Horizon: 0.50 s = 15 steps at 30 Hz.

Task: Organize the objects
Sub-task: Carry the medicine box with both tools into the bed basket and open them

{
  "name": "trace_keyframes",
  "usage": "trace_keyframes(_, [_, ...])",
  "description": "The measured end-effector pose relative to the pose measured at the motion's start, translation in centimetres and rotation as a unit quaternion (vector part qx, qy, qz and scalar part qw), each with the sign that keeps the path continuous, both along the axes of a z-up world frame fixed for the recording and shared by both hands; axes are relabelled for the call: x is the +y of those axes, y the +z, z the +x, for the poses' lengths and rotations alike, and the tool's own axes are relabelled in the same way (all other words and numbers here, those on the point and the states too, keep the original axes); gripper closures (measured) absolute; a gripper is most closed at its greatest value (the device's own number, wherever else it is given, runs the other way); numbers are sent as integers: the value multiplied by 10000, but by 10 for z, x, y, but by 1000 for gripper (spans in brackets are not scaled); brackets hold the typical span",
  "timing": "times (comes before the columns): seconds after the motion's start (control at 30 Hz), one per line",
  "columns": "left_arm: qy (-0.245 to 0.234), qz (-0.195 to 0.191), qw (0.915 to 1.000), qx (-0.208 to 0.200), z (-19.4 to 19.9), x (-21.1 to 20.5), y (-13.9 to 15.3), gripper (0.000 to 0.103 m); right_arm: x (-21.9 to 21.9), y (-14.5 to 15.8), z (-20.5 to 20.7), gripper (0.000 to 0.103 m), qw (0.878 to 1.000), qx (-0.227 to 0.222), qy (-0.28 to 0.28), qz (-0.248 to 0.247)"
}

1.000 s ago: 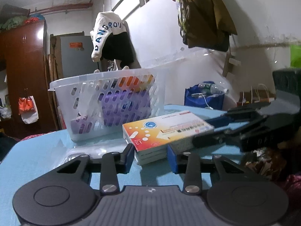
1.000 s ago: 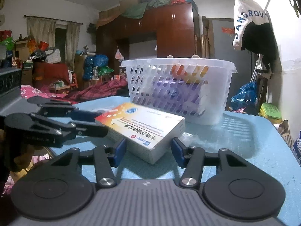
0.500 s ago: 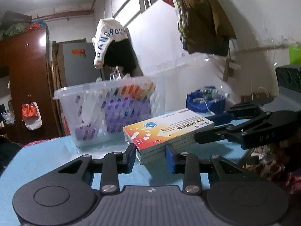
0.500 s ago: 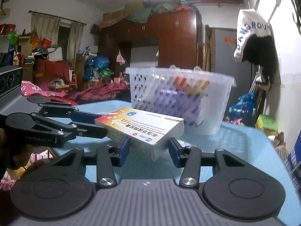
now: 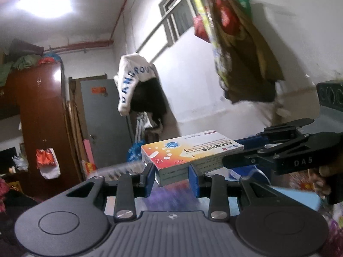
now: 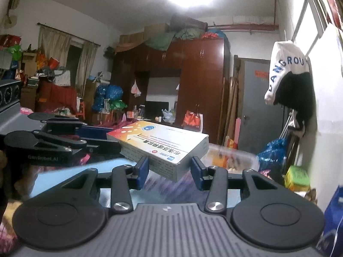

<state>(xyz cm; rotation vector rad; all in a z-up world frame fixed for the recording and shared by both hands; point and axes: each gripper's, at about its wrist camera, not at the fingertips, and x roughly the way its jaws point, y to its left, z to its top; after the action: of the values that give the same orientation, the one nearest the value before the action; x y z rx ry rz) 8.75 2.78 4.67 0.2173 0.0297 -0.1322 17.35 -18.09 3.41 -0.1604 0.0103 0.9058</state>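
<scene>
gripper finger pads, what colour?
Blue pads on black arms; clearest in the right wrist view, either side of the medicine box.

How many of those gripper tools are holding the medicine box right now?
2: the left gripper holds one end of the medicine box and the right gripper holds the opposite end, lifting it together.

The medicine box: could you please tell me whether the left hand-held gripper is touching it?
Touching. In the left wrist view the left hand-held gripper has both blue pads pressed against the sides of the medicine box, which is held up in the air.
</scene>
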Motion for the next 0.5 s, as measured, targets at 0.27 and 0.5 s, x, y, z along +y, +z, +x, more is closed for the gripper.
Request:
trace_keyframes(0.27, [417,-115,9976,537,87,31,21,65,60,12,75,59,9978,301,-237,-534])
trace_keyframes(0.5, [595,-145,9936,945,118,45,5,65,77,-12,89,60,9937,533,-393,-906])
